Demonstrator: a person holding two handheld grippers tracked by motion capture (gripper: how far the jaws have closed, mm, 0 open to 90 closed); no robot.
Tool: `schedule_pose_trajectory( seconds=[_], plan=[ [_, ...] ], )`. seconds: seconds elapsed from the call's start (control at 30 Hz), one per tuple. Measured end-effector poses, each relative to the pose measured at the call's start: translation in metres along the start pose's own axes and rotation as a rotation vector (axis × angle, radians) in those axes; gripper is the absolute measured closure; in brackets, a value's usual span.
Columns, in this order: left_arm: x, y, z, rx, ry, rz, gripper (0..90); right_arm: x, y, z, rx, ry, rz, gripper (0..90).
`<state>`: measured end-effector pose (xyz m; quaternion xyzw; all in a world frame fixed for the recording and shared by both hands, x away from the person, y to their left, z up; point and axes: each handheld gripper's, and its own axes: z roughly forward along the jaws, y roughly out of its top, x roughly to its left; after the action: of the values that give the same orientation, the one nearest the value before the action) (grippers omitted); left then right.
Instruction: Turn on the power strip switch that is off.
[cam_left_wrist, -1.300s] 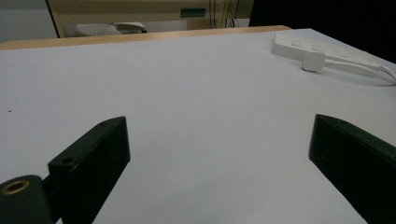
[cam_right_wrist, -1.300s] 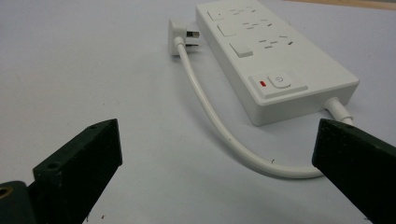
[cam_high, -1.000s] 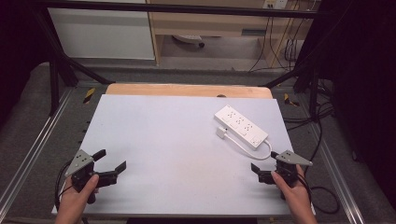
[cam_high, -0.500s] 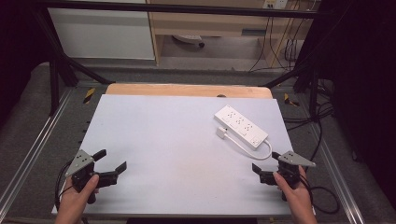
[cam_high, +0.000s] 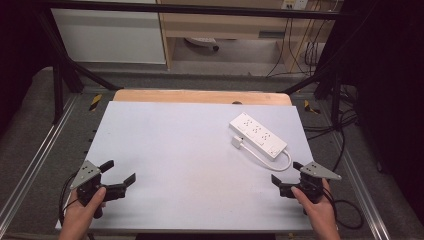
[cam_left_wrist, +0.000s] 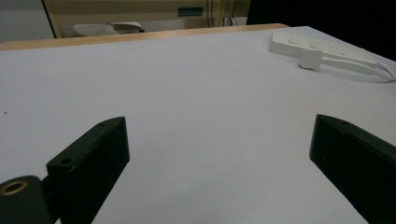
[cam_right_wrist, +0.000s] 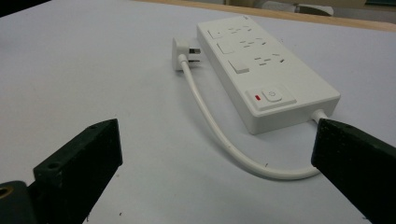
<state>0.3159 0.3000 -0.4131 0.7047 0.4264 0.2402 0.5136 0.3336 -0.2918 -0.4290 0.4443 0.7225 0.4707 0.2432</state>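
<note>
Both grippers, left gripper (cam_high: 119, 173) and right gripper (cam_high: 285, 173), have jaws spread, holding nothing; the white power strip (cam_right_wrist: 261, 70) lies just beyond the right jaws on the surface (cam_high: 185, 150).

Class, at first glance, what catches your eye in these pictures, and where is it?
A white power strip lies on the table's right half, its cable looping back to a plug beside it. The left gripper and right gripper wait open at the near corners.
</note>
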Motion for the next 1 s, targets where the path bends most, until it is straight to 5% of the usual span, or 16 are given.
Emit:
schedule_pose_trajectory(
  seconds=[1.0],
  plan=[
    [-0.001, 0.0, 0.001, 0.008, -0.008, 0.012, 5.0, 0.002, 0.017, -0.011, -0.071, -0.007, 0.052, 3.3]
  ],
)
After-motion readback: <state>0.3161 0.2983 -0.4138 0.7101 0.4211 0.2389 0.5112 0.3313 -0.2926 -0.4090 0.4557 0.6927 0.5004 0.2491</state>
